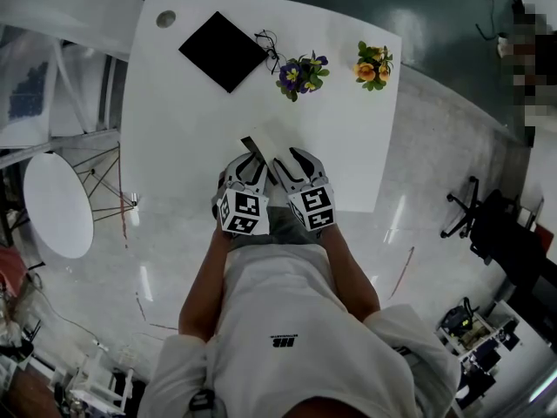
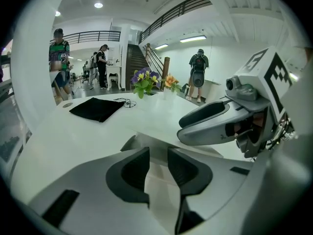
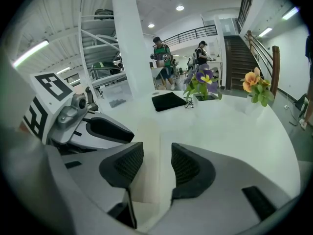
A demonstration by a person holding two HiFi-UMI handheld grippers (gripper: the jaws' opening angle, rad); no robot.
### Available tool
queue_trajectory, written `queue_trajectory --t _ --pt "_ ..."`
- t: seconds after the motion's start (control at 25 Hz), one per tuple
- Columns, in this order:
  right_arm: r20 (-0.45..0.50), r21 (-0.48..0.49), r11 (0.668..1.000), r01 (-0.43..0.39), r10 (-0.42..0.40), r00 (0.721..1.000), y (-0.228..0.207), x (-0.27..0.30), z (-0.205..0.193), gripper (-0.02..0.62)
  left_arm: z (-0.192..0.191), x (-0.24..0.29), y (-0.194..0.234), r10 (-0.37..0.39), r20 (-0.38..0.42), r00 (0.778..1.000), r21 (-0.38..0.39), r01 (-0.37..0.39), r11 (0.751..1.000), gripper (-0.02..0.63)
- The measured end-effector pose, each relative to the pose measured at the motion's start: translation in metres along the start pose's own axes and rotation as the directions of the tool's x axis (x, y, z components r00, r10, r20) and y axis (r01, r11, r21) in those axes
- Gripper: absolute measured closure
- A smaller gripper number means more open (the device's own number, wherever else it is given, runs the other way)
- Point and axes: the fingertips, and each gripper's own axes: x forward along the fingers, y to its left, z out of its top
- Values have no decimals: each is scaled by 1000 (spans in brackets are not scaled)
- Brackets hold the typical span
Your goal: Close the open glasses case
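Glasses case [image 1: 268, 139] sits on the white table [image 1: 174, 103] close to the near edge, straight ahead of the person. It is pale, with a dark edge on its left side, and one panel looks lifted, so it reads as not yet closed.

Key relation: the case lies just past the tips of both grippers and between them. Left gripper [image 1: 249, 164] is at its left, right gripper [image 1: 292, 158] at its right, and neither is clearly nearer.

In the left gripper view the left gripper [image 2: 157, 156] has its jaws apart by a narrow gap. The pale case [image 2: 157, 182] shows in that gap, and a raised panel edge runs across the view just beyond. Contact with the pads cannot be told.

In the right gripper view the right gripper [image 3: 152, 154] also has its jaws apart. A pale strip of the case [image 3: 145, 141] runs forward from the gap, roughly along the jaws' line and a bit left toward the other gripper.

Long axis of the case is unclear from the head view. Judgement: the closing push would come from either side, folding the lifted panel down.

Black cloth [image 1: 223, 50] and the flower pots [image 1: 300, 74] lie well apart, at the far side of the table.
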Motion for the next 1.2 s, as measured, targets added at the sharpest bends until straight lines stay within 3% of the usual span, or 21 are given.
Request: queue_trajectory --t 1.2 --pt "-24 -36 999 -38 37 999 22 6 -8 403 -29 -8 5 27 -35 999 -31 -28 999 477"
